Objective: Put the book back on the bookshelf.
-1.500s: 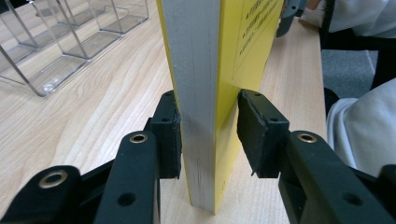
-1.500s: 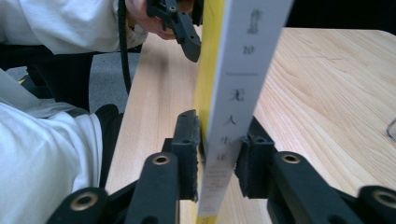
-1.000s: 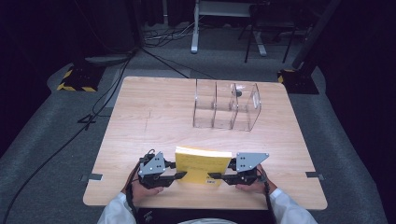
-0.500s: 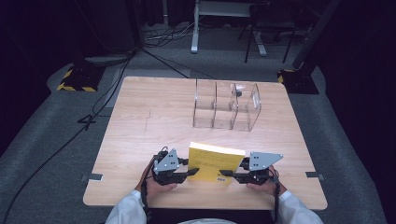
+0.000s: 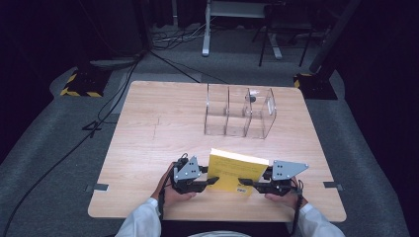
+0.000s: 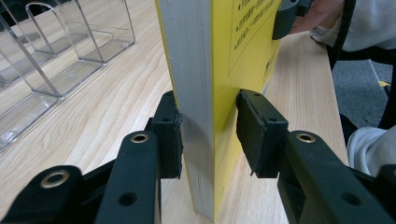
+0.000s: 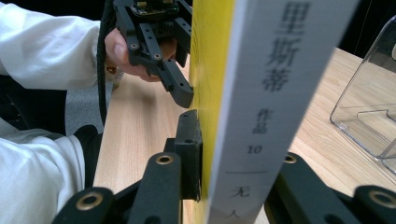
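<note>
book (image 5: 236, 171) between left claw (image 5: 211, 180) and right claw (image 5: 245, 183), organizer (image 5: 240, 112) behind

Yellow book (image 7: 261, 93) upright between right claw (image 7: 233, 154) pads

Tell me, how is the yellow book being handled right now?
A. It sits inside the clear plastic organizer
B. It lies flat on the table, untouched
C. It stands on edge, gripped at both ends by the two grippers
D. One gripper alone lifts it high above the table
C: the yellow book stands upright on the table, with the left gripper and the right gripper each clamping one end, well short of the clear organizer.
</note>
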